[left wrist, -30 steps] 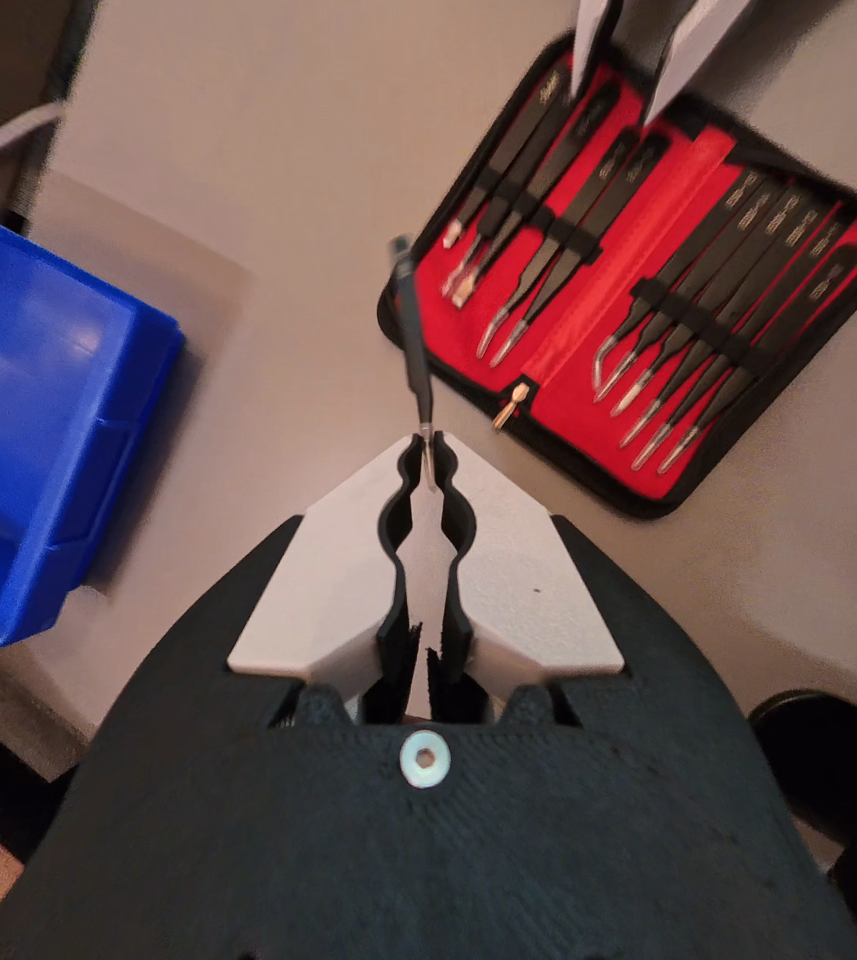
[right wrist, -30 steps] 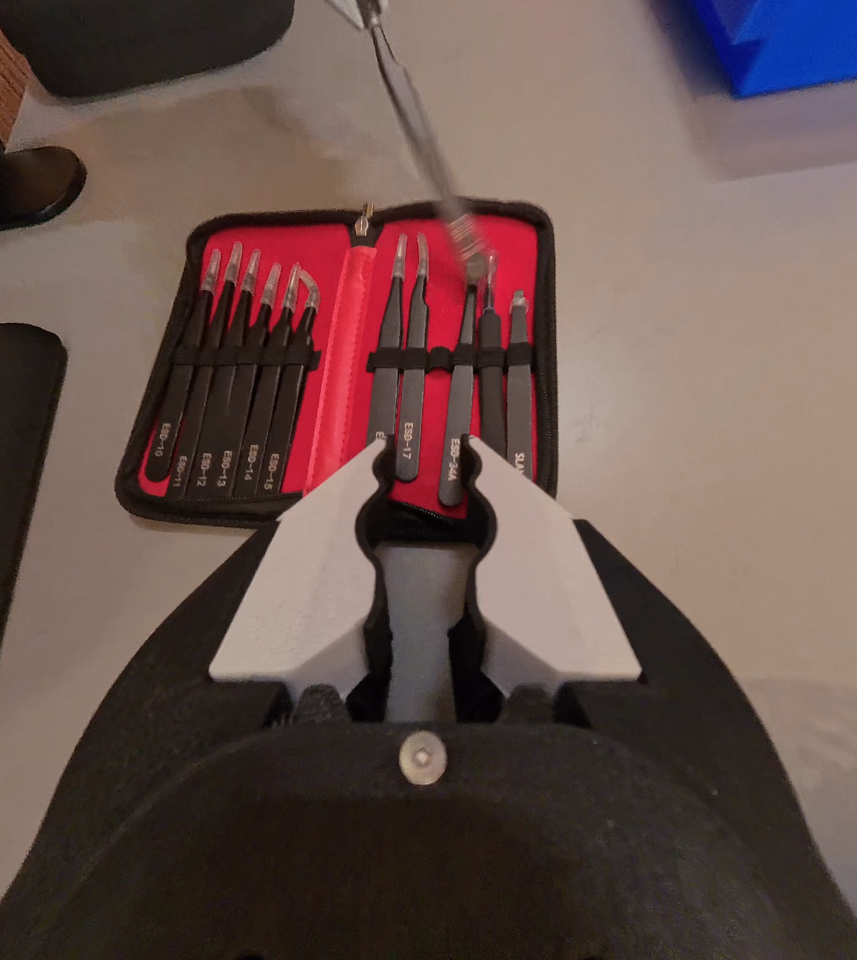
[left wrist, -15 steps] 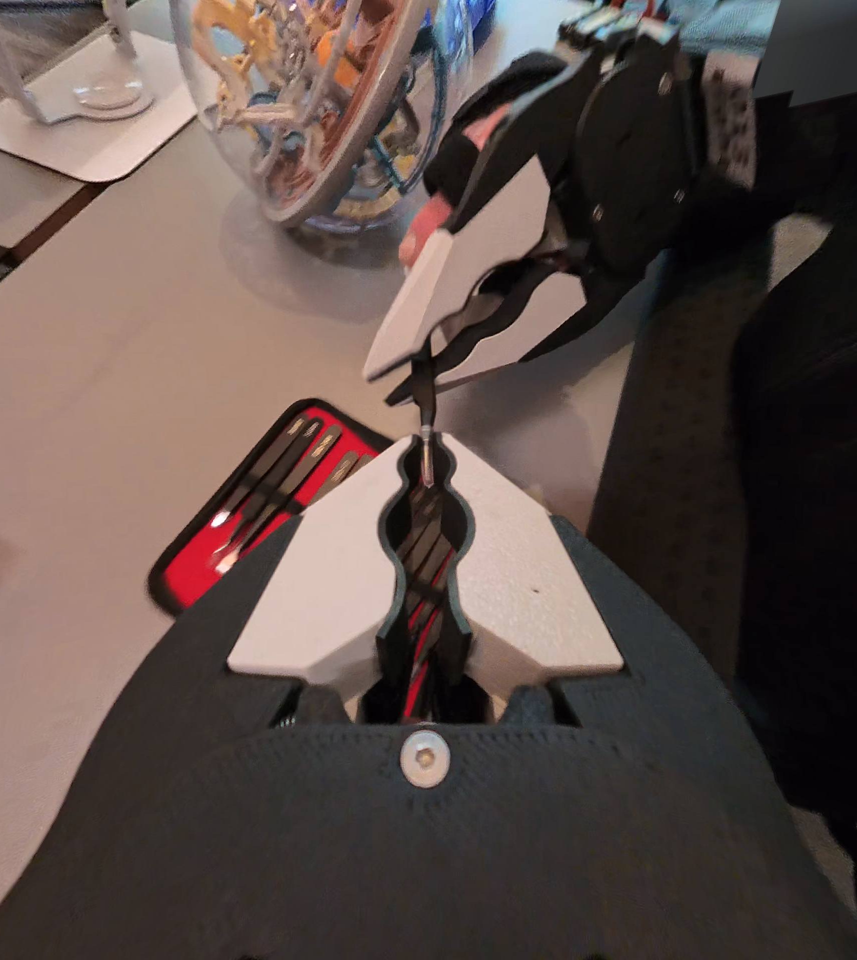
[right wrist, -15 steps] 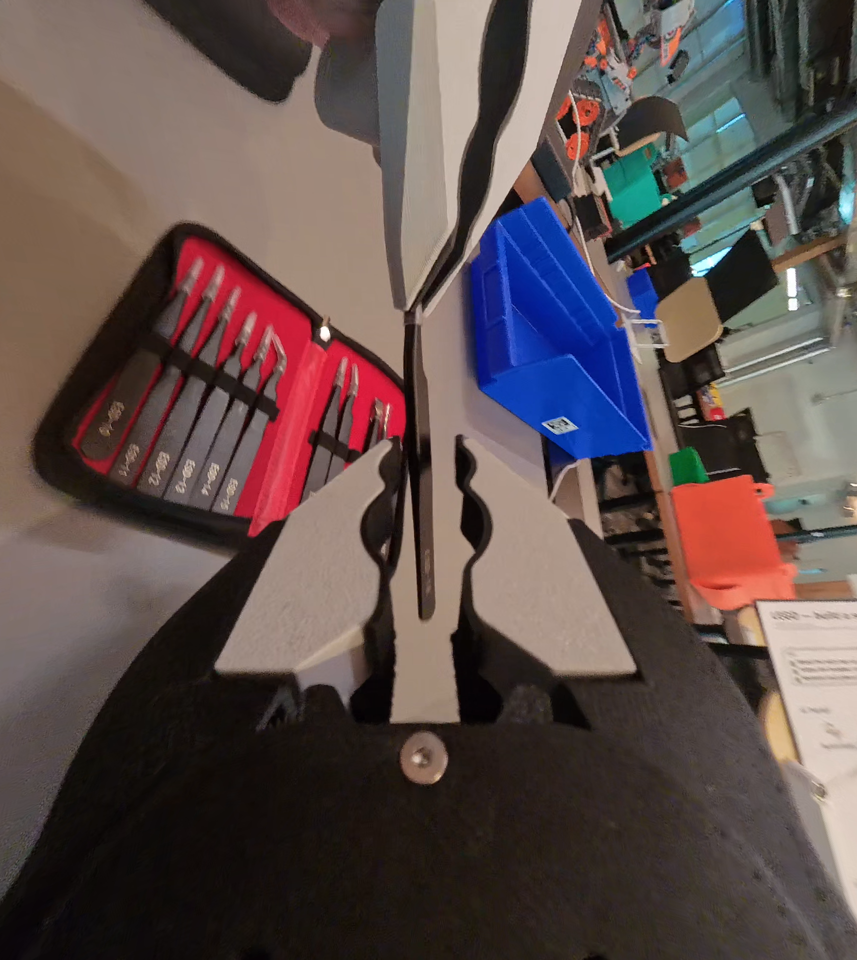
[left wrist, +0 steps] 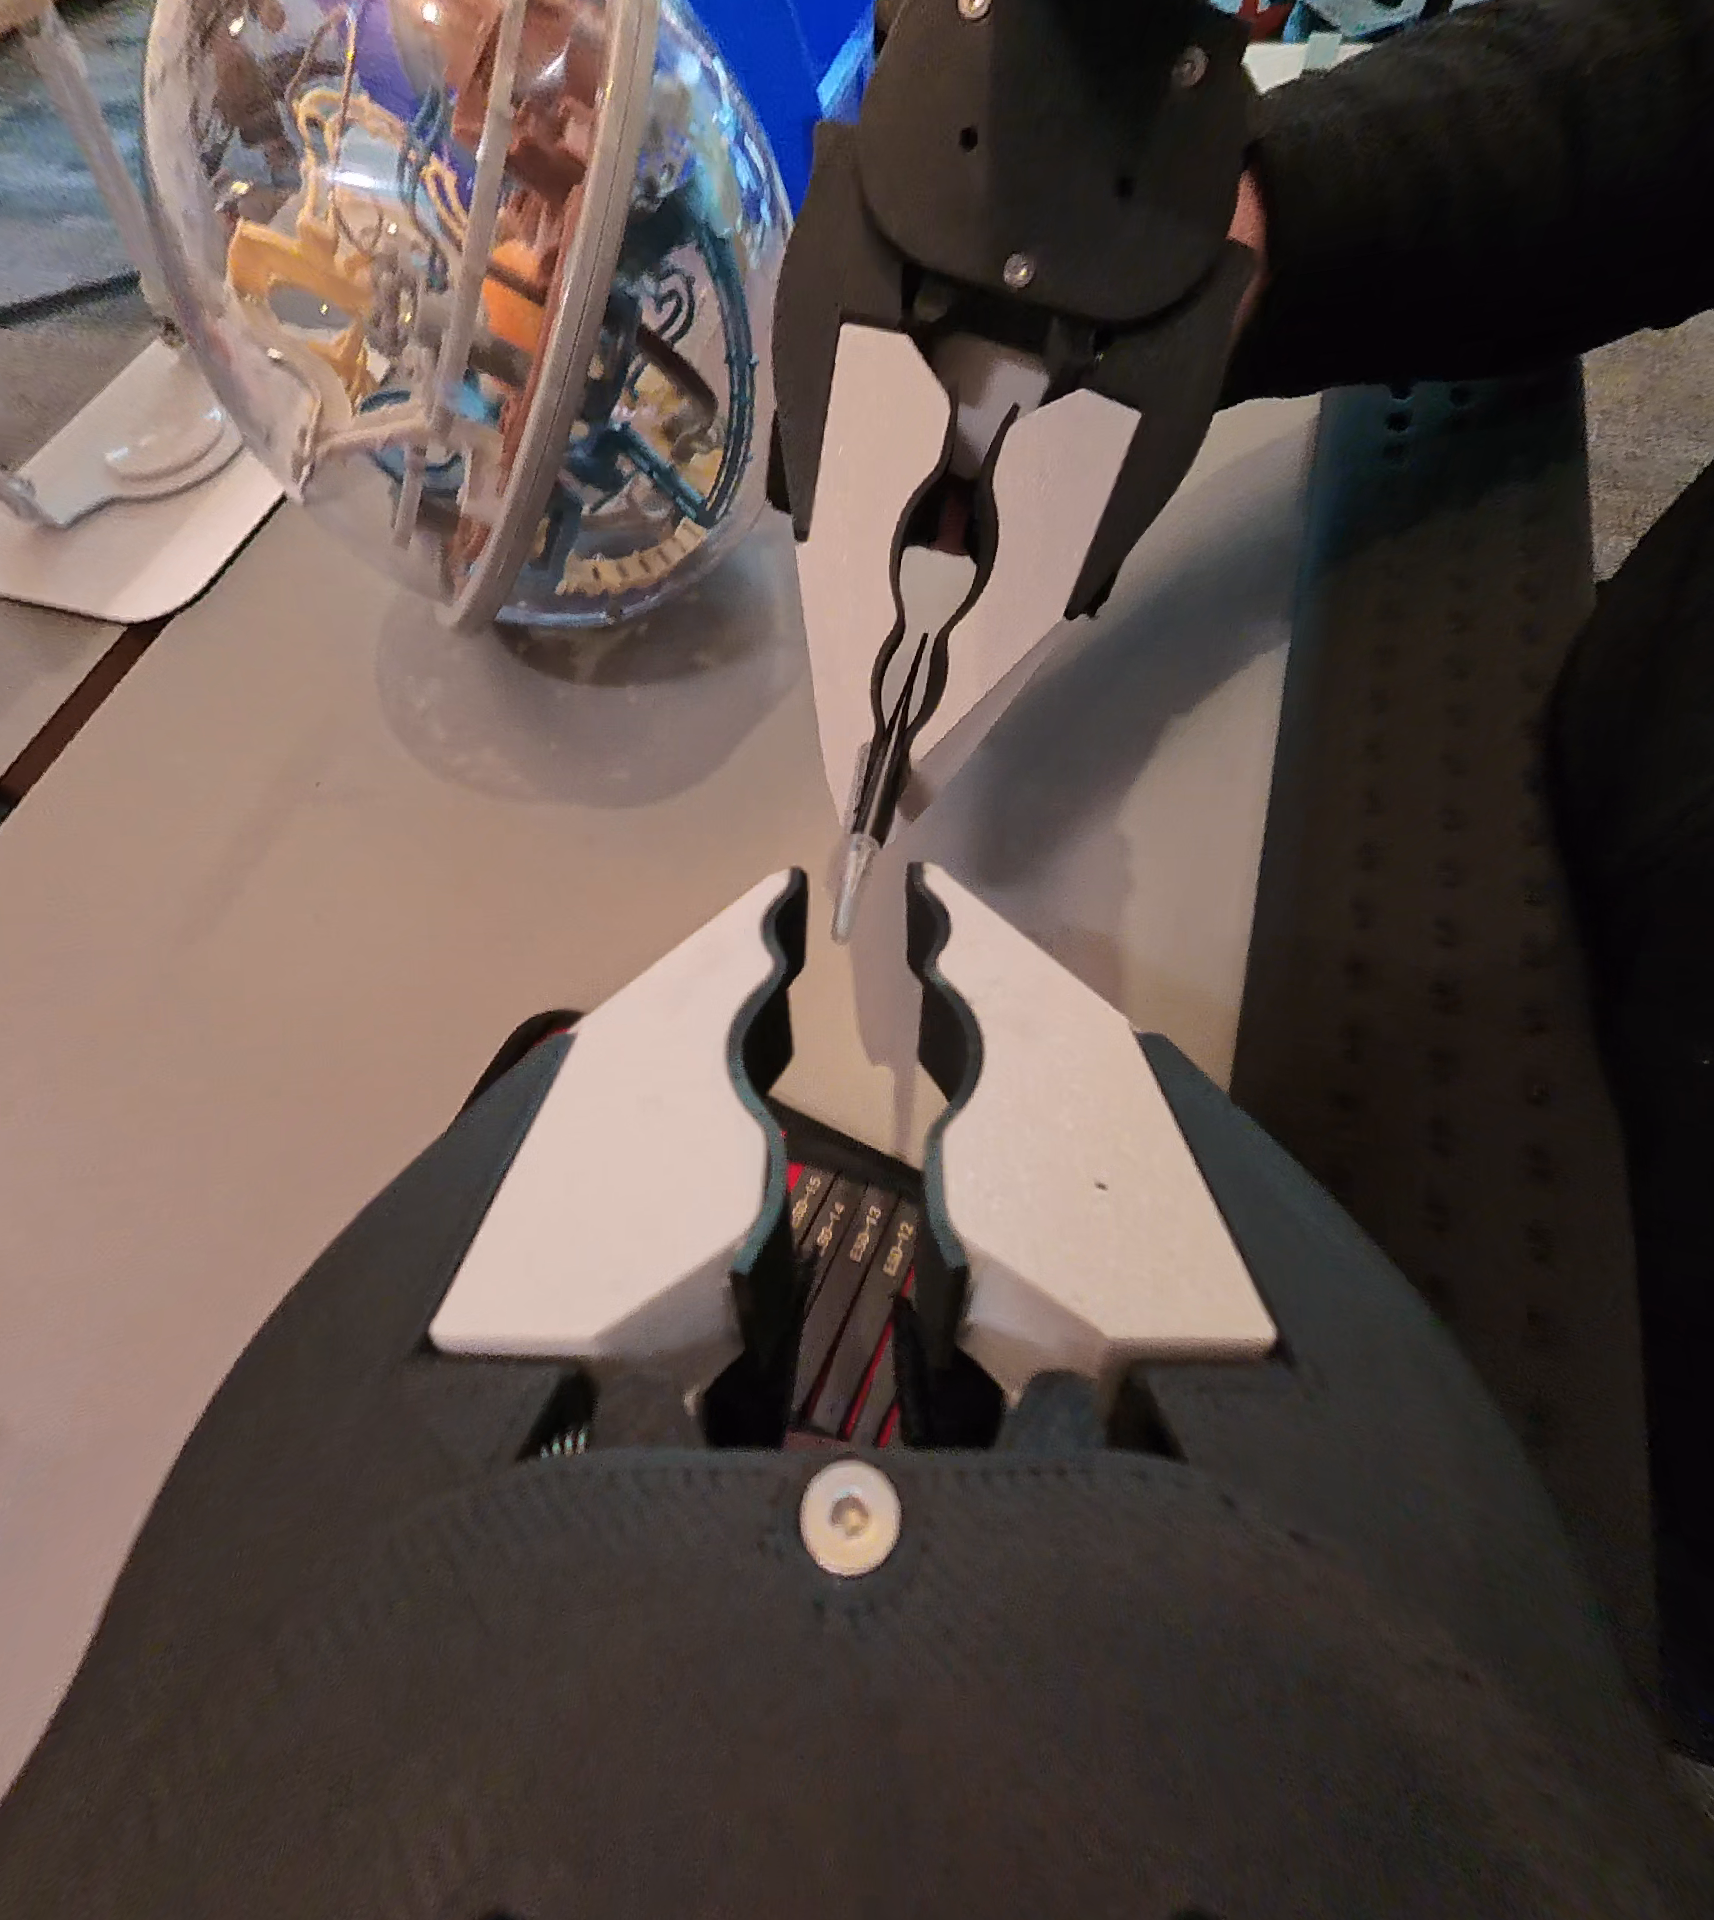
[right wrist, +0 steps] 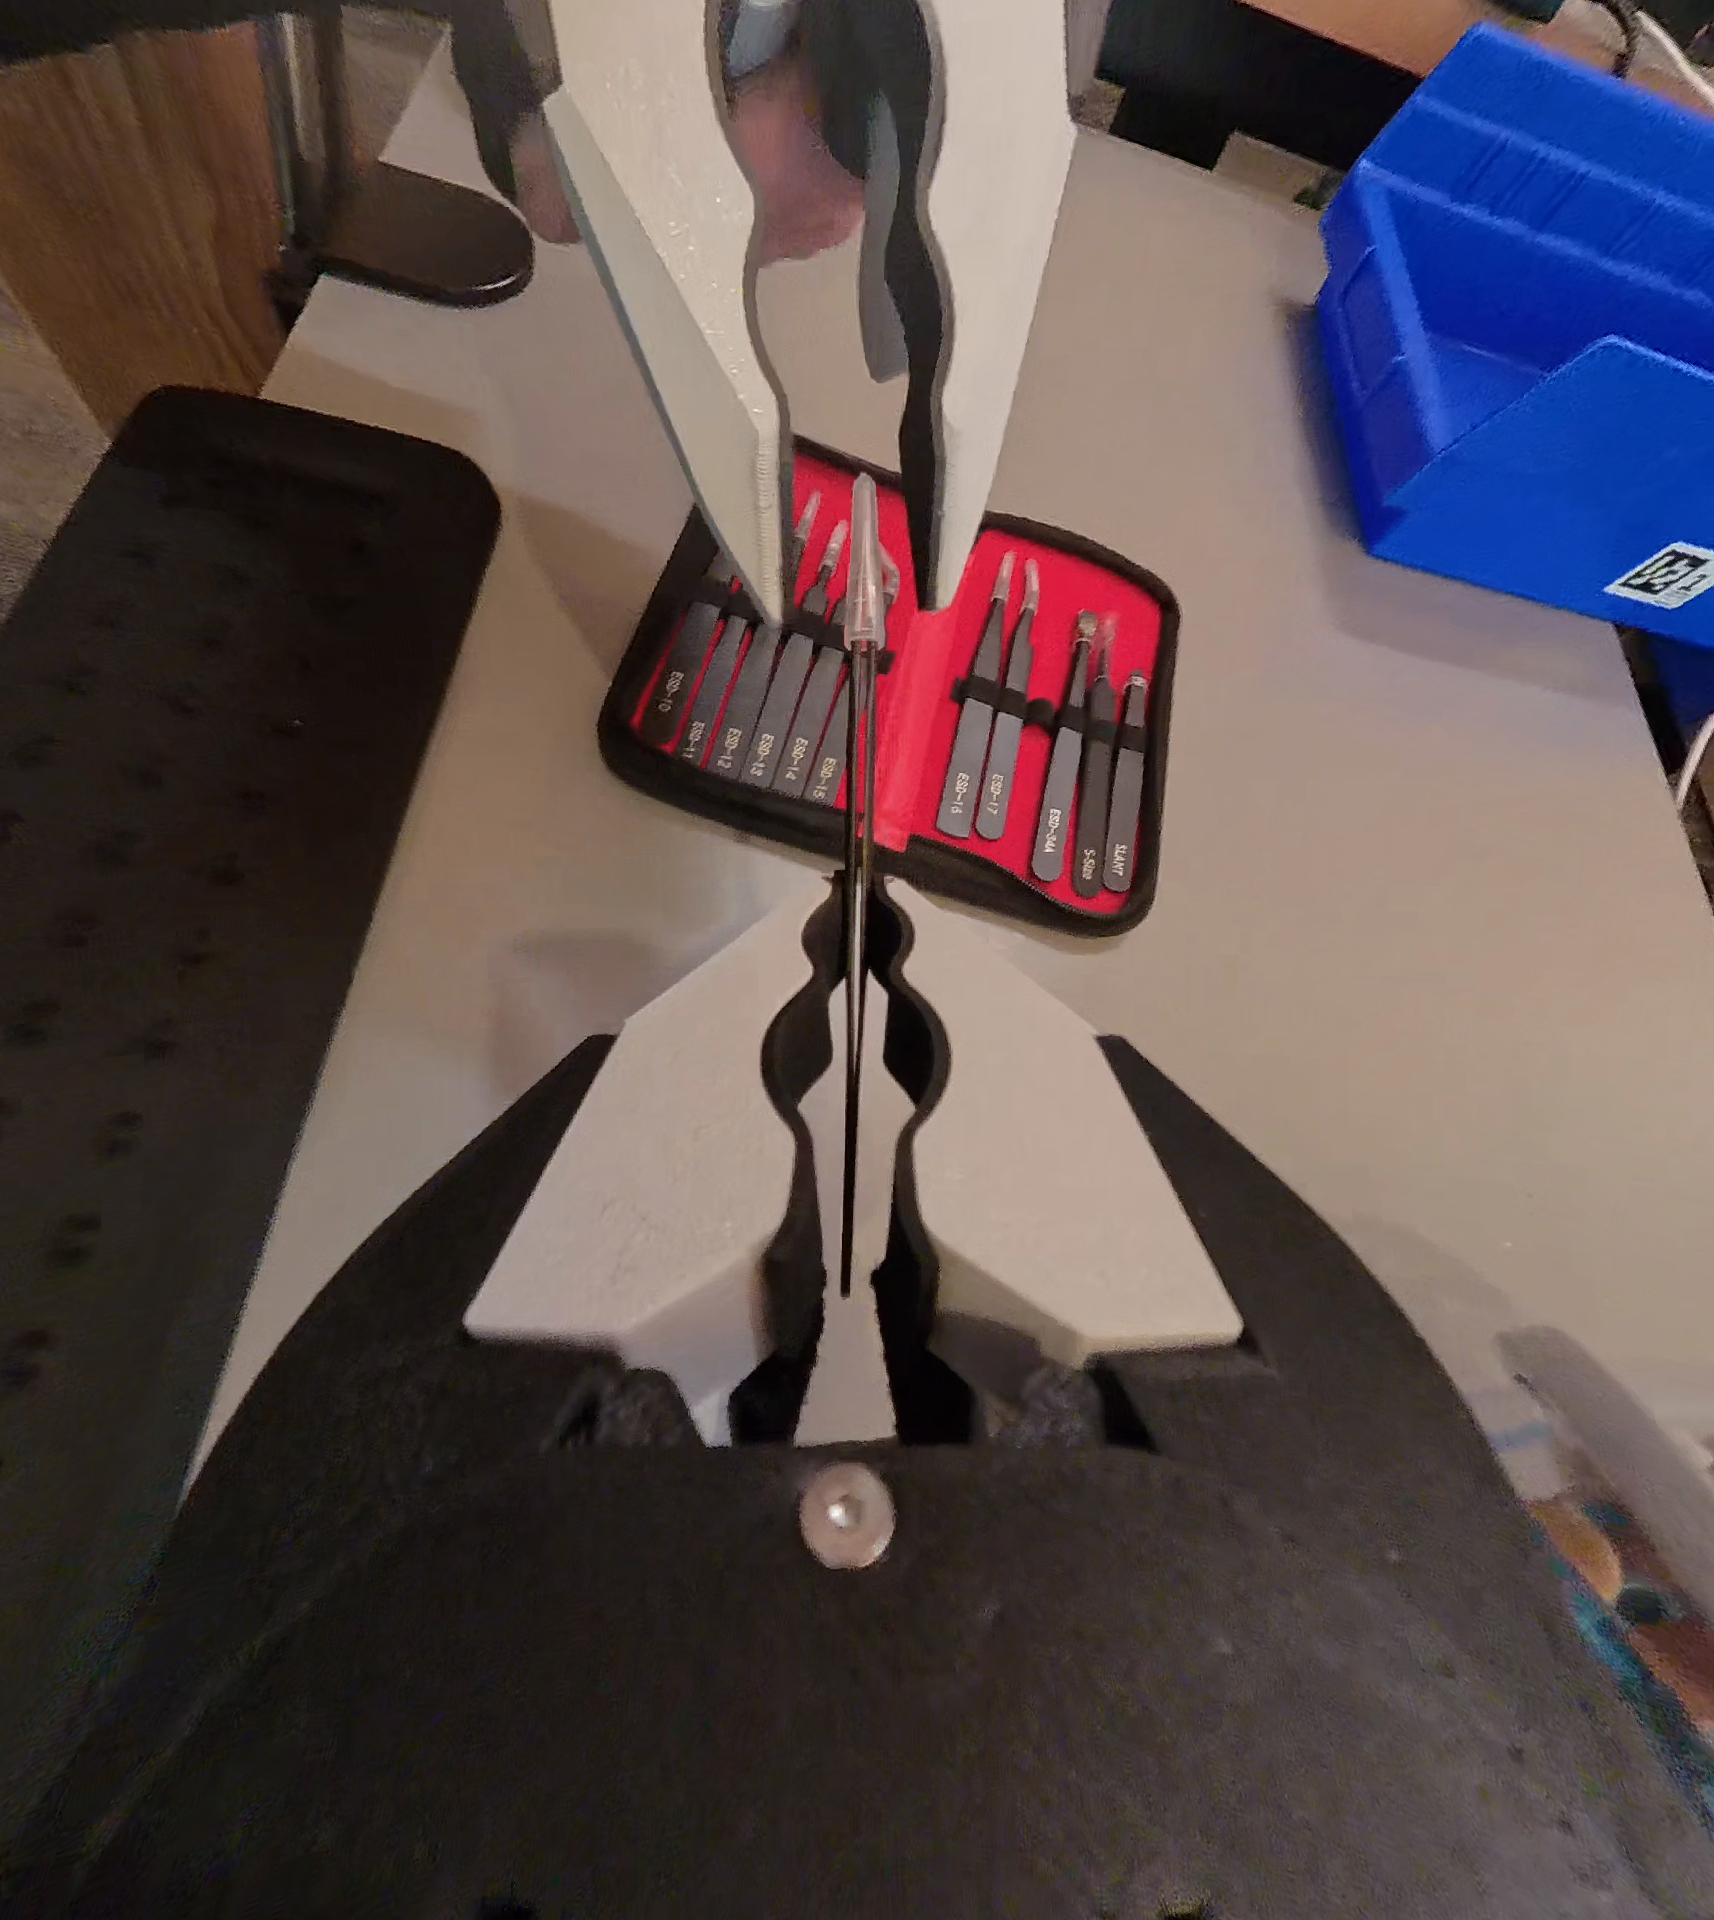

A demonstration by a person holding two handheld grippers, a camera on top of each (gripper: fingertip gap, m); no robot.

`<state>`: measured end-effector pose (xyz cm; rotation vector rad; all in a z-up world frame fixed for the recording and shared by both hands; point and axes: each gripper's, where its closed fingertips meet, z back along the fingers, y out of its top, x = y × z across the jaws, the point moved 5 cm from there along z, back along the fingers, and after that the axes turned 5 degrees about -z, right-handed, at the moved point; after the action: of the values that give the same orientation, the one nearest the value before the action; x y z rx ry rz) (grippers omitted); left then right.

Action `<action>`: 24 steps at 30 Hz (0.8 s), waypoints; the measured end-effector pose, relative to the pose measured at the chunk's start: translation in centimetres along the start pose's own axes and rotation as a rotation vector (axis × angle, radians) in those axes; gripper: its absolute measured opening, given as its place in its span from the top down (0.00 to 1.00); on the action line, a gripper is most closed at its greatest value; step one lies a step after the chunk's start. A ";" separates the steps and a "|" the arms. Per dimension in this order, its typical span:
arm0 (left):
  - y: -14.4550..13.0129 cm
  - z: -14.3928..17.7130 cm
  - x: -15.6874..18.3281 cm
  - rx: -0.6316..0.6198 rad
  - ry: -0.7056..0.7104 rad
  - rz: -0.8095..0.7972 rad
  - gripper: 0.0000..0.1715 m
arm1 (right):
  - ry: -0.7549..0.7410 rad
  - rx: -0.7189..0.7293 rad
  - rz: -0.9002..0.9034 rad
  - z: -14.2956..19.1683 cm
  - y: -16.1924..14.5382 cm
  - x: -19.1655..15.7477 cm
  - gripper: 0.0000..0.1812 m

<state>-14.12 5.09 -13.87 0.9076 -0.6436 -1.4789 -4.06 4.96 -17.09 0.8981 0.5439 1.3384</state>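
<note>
Your right tongs (right wrist: 855, 914) pinch the tweezers (right wrist: 858, 790), long axis pointing straight ahead up the frame; its capped tip sits between your spread left tongs (left wrist: 853, 883), untouched.

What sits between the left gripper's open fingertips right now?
The clear-capped tip of the black tweezers, held by the right gripper; it touches neither finger. Both wrist views show this.
</note>
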 end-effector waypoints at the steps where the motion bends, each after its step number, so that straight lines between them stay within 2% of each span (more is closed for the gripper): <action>1: 0.1 -0.3 0.0 0.001 0.002 -0.014 0.95 | 0.007 0.001 -0.005 0.1 -0.1 0.0 1.00; 3: 0.2 -0.5 0.1 0.020 -0.011 -0.016 0.98 | 0.021 0.004 -0.022 0.4 -0.3 0.0 1.00; 8: 0.0 -0.1 -0.4 0.037 -0.011 -0.007 0.99 | 0.036 -0.004 -0.055 1.1 -1.4 0.3 1.00; 12: -1.3 -0.4 -0.2 0.009 -0.072 0.061 0.99 | 0.037 0.045 -0.136 2.7 -1.7 0.9 1.00; 17: -3.9 -4.2 0.8 -0.113 -0.107 0.057 0.98 | 0.040 0.078 -0.226 4.2 -2.6 0.6 1.00; 21: -6.6 -6.8 1.0 -0.259 -0.113 0.062 0.98 | -0.016 0.064 -0.245 5.2 -3.4 0.1 1.00; 23: -7.5 -7.4 0.9 -0.317 -0.096 0.059 0.93 | -0.067 0.056 -0.253 5.7 -3.9 0.1 1.00; 24: -7.6 -7.5 0.6 -0.327 -0.075 0.069 0.87 | -0.096 0.054 -0.253 5.9 -4.2 0.1 1.00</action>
<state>-12.02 6.27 -24.33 0.5746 -0.4645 -1.5072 3.08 3.69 -17.06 0.9003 0.6003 1.0511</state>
